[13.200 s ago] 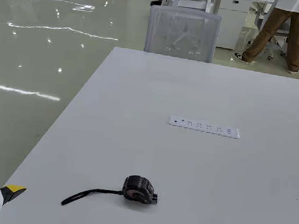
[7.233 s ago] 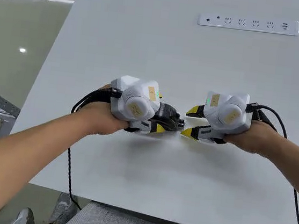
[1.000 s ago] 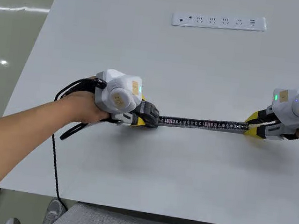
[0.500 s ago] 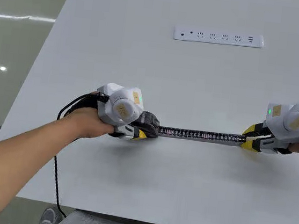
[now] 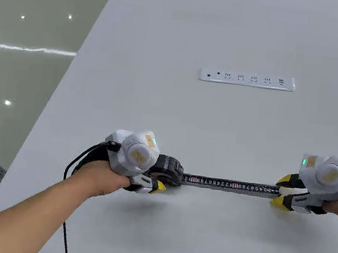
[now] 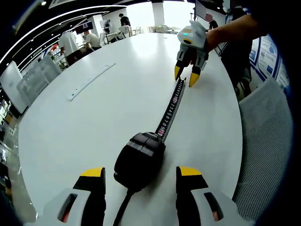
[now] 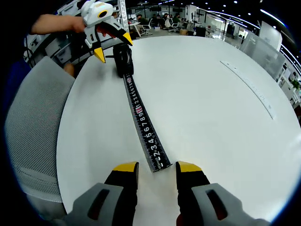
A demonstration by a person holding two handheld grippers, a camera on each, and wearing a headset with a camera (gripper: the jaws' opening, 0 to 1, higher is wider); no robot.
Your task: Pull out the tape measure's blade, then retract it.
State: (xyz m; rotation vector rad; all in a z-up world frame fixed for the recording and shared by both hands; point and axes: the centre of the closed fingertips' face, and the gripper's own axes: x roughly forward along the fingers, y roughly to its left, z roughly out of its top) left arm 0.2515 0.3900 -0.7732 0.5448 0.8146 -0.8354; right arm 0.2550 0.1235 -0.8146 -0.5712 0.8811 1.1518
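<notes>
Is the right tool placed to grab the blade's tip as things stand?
Probably yes. The blade's tip lies flat on the table between the open jaws of the right tool, and nothing sits beside it to block them. Closing there should catch it.

White table (image 5: 165,53), power strip (image 5: 247,79), glossy pale floor (image 5: 34,25), grey mesh chair (image 7: 33,127)

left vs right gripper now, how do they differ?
Left gripper straddles the tape case; right gripper straddles the blade tip. The case fills most of the left gripper's gap; the thin blade leaves the right gripper's mostly free. Shared: both open, facing each other along the blade.
</notes>
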